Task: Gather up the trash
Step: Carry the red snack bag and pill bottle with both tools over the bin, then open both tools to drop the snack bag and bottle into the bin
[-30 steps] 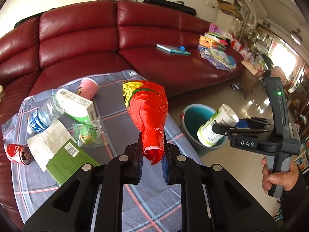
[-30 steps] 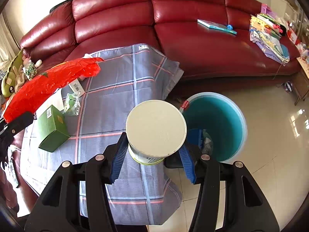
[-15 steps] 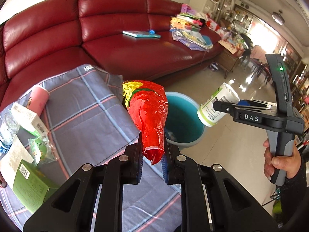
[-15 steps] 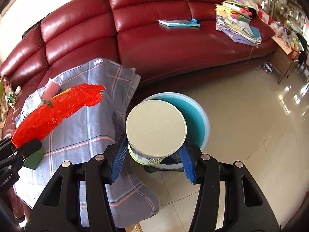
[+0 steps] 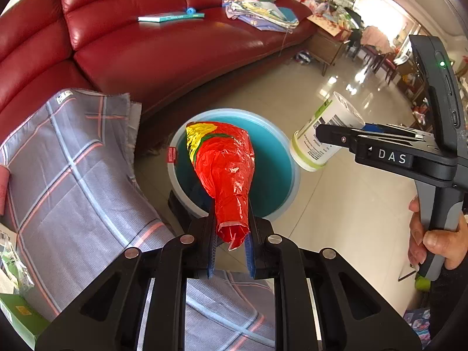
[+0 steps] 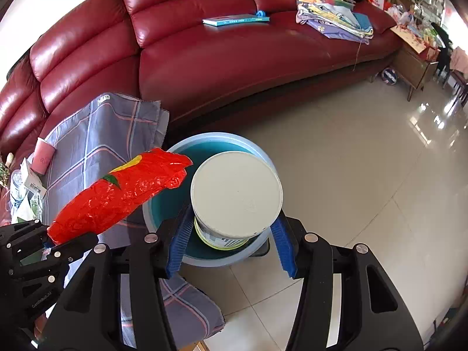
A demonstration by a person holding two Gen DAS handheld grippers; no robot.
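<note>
My left gripper (image 5: 231, 244) is shut on the narrow end of a crinkled red foil bag (image 5: 226, 169) with a yellow and green tip. The bag (image 6: 122, 194) hangs over the near side of a teal bin (image 5: 273, 172) that stands on the tiled floor. My right gripper (image 6: 231, 234) is shut on a white cup (image 6: 236, 193) with a green rim and printed label. In the left wrist view this cup (image 5: 323, 136) hangs just right of the bin's rim. In the right wrist view the bin (image 6: 204, 149) lies directly below the cup.
A table under a grey plaid cloth (image 5: 70, 181) stands left of the bin, with a pink cup (image 6: 42, 156), a bottle (image 6: 17, 181) and boxes on its far side. A red leather sofa (image 6: 248, 58) runs behind. A hand (image 5: 430, 242) holds the right gripper's handle.
Both grippers have swung from over the table to the bin, each still holding its item. The bag now hangs over the bin and the cup is at its rim.
</note>
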